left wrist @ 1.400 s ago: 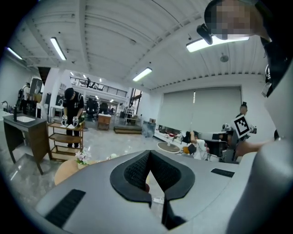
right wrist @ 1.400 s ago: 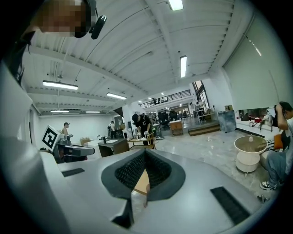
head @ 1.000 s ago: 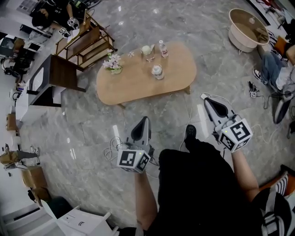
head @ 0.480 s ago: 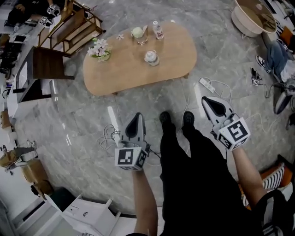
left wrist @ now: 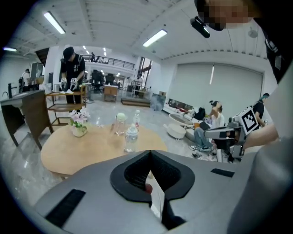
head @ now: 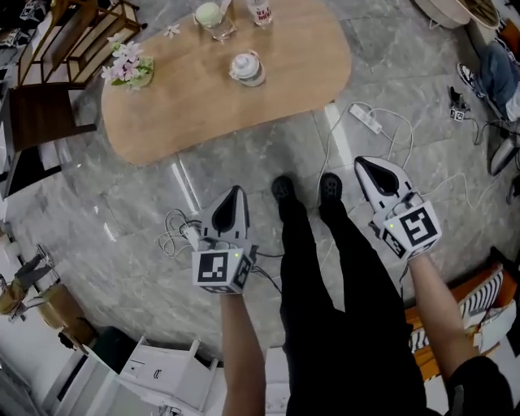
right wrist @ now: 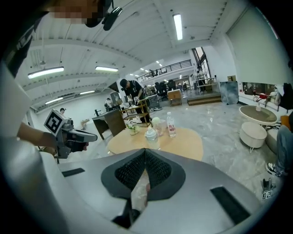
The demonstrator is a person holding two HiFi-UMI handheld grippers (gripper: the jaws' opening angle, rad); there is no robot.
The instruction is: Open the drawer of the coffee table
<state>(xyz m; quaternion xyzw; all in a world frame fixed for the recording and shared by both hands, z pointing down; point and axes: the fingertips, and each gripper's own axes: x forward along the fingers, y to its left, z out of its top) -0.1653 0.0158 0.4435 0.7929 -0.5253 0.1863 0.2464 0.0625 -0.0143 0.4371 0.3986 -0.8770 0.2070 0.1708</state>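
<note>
The oval wooden coffee table (head: 211, 89) stands at the top of the head view, ahead of both grippers; no drawer shows on it in any view. It carries a small flower vase (head: 128, 69), a glass (head: 213, 16) and a squat bottle (head: 246, 68). My left gripper (head: 236, 192) is shut and empty, held low over the floor short of the table's near edge. My right gripper (head: 362, 163) is also shut and empty, to the right of the person's feet. Both gripper views look across the table top (left wrist: 91, 151) (right wrist: 183, 137) from a distance.
A white power strip (head: 366, 119) with cables lies on the marble floor near the table's right leg, and more cable (head: 175, 231) is coiled by the left gripper. A dark desk (head: 36, 118) and a wooden shelf (head: 77, 28) stand at left. A person (left wrist: 72, 73) stands beyond the table.
Both grippers have sunk lower, still shut. The head view has dropped and moved closer to the table, which now sits higher and further left in the picture.
</note>
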